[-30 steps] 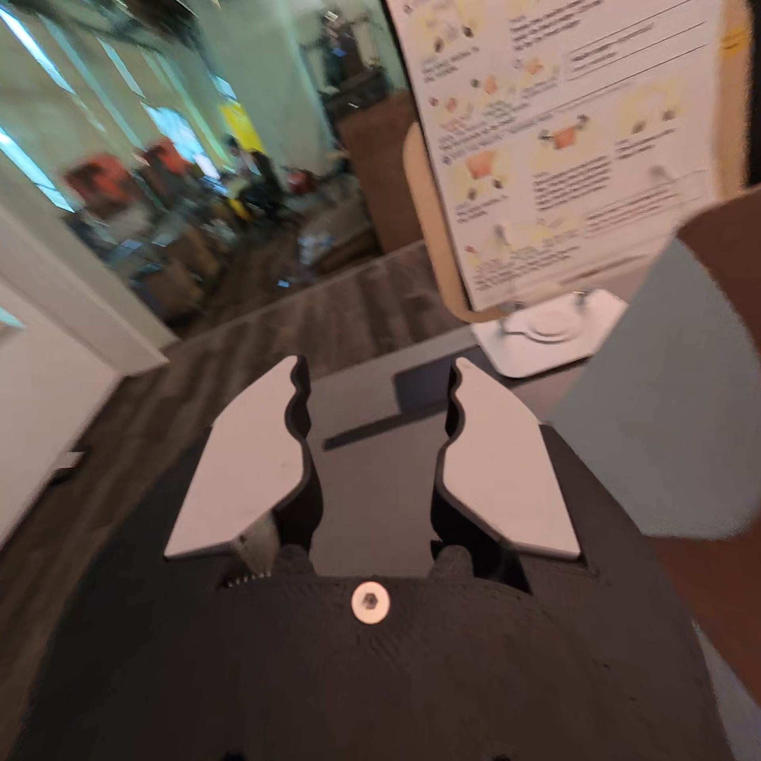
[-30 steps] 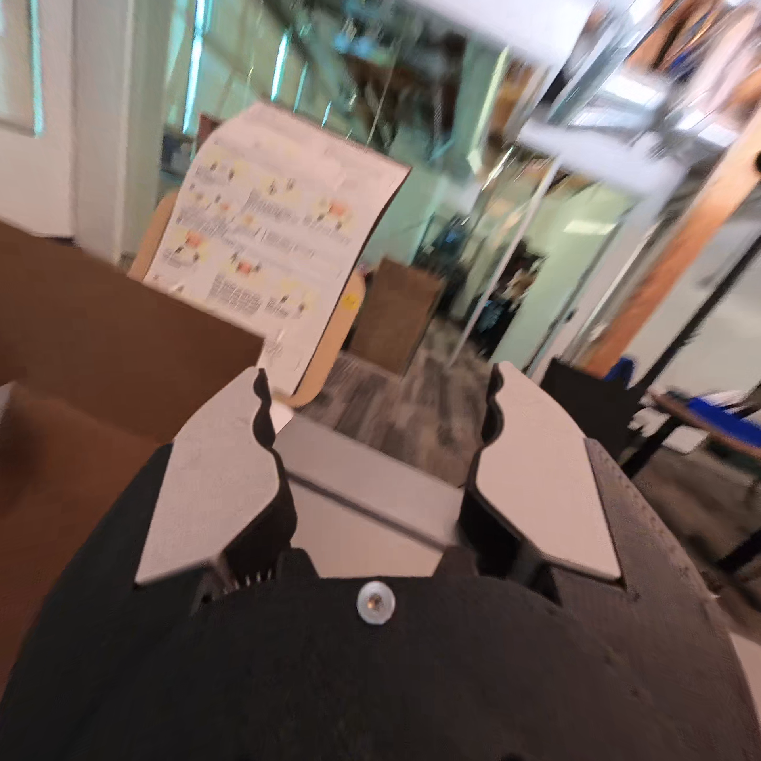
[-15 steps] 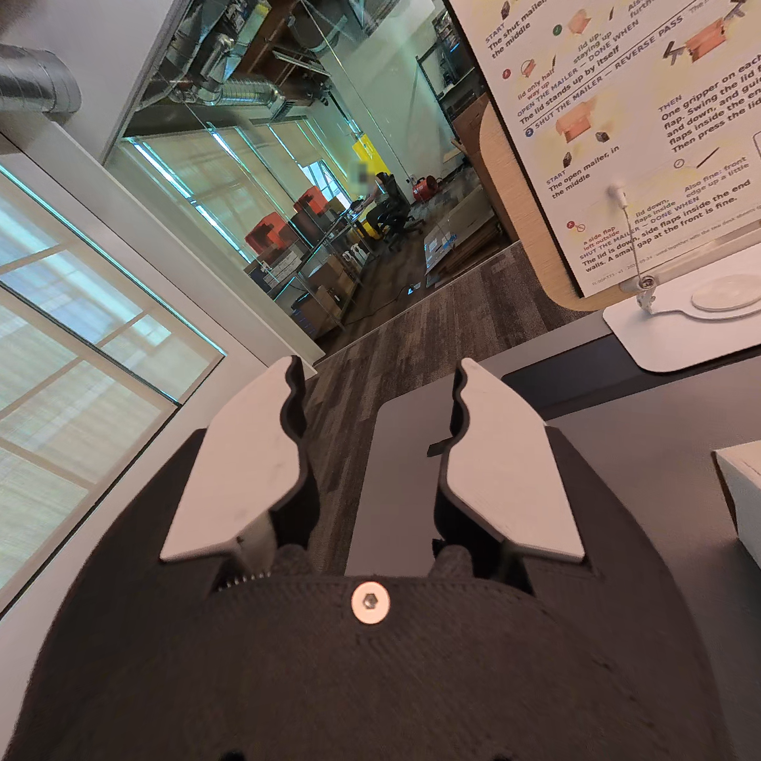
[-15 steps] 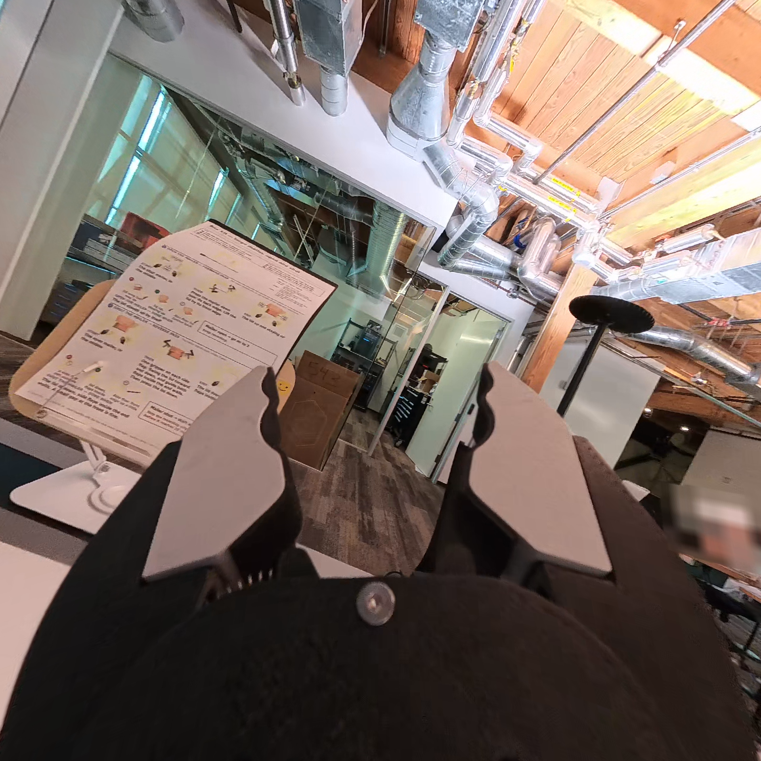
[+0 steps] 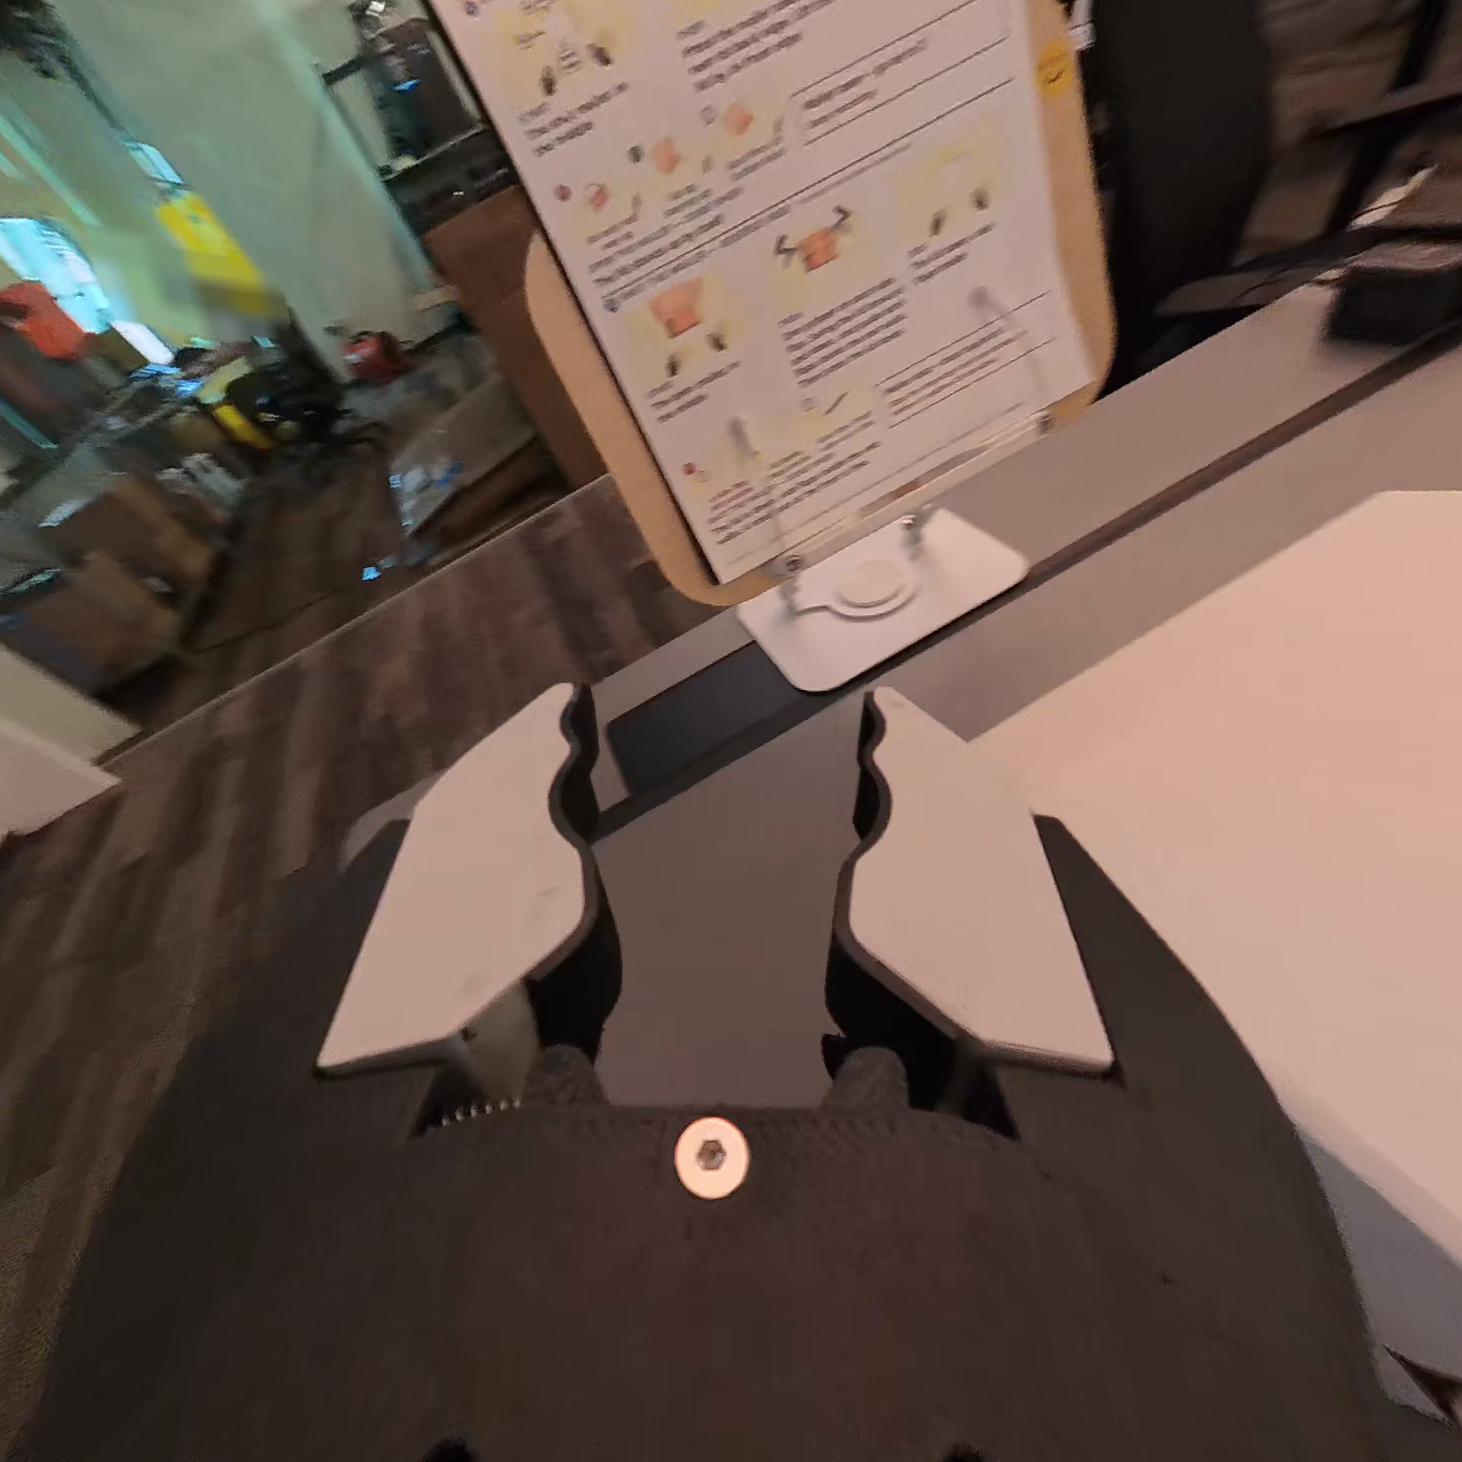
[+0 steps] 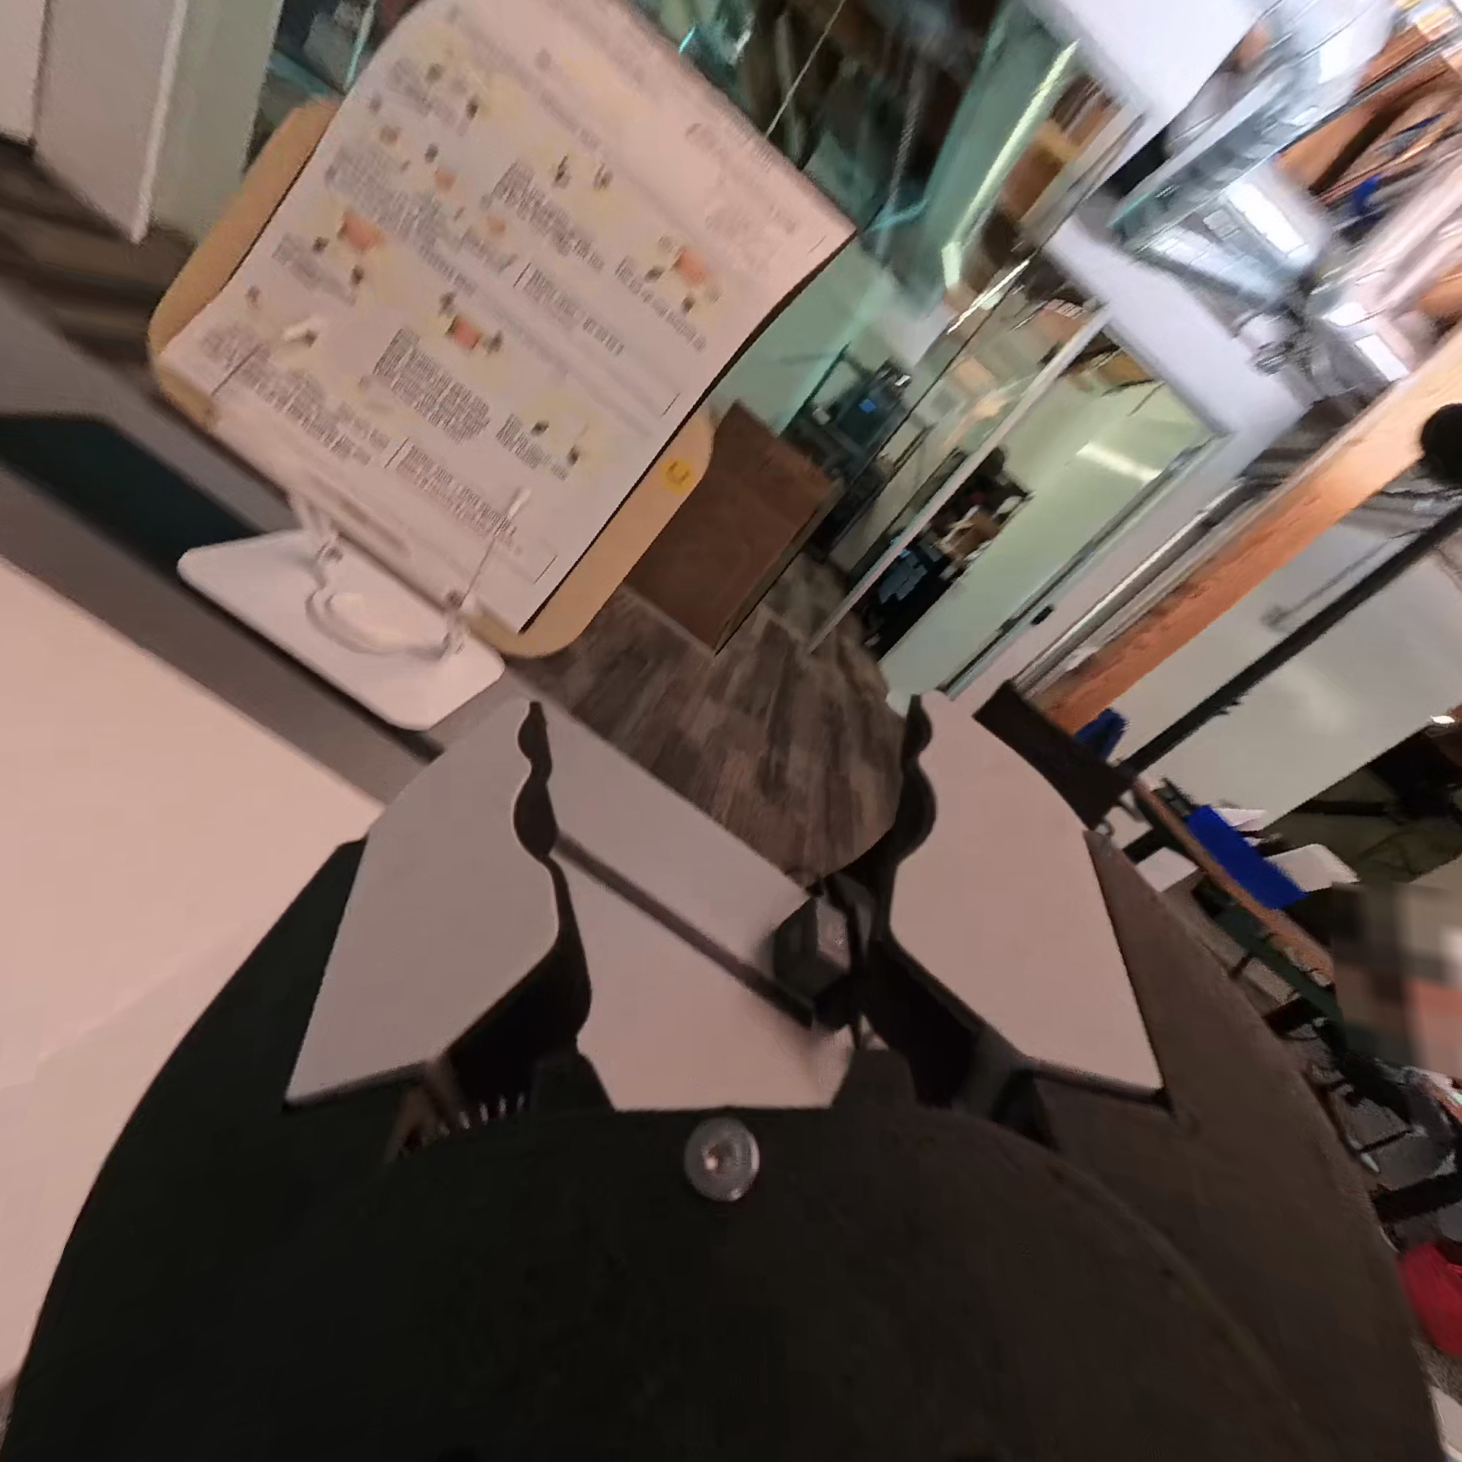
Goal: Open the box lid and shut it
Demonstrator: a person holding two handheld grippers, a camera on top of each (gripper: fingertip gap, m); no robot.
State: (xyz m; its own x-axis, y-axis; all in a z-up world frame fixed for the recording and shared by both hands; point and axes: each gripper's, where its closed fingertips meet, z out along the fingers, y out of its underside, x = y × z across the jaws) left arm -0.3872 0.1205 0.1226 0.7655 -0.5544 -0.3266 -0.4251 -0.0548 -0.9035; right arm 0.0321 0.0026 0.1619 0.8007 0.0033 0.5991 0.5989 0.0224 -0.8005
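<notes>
A white box lies on the grey table with its lid down flat; it fills the right side of the left wrist view and the left side of the right wrist view. My left gripper is open and empty, just left of the box and above the table. My right gripper is open and empty, just right of the box, over the table's far edge. Neither gripper touches the box.
An instruction sheet on a wooden board with a white stand stands behind the box, also in the right wrist view. The grey table ends near both grippers; carpeted floor lies beyond. A small black block sits on the table.
Both grippers first swung up toward the ceiling and windows, then tilted back down to the table. The brown open lid seen earlier is gone; the box now shows a flat white top.
</notes>
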